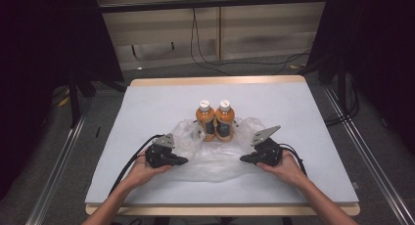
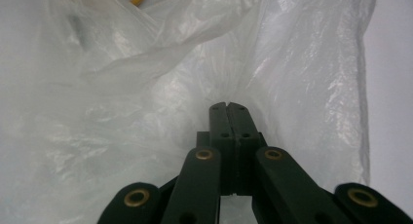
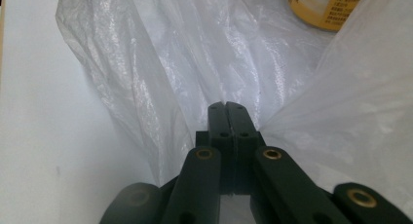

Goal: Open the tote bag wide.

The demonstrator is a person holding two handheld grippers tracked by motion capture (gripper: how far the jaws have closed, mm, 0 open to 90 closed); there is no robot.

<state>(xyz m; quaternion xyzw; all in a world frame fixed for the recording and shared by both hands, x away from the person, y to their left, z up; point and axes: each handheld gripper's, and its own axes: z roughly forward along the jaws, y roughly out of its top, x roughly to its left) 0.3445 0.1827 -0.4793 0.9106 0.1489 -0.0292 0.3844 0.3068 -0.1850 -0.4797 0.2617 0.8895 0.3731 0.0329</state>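
Two orange bottles (image 1: pixel 206 120) (image 1: pixel 224 118) with white caps stand side by side on the middle of the table, on a crumpled clear plastic bag (image 1: pixel 215 159) that spreads toward me. My left gripper (image 1: pixel 186 161) lies low at the bag's left edge. In the left gripper view its jaws (image 2: pixel 227 104) are pressed together, with the bag's film (image 2: pixel 146 87) puckered between the tips. At the bag's right edge my right gripper (image 1: pixel 241 159) is also low. Its jaws (image 3: pixel 226 104) pinch the film (image 3: pixel 170 63) the same way, and a bottle's base (image 3: pixel 326 7) shows beyond.
The pale table top (image 1: pixel 147 102) has a wooden rim. Bare surface lies left, right and behind the bottles. Cables trail from both grippers toward the front edge. Dark curtains and metal rails flank the table.
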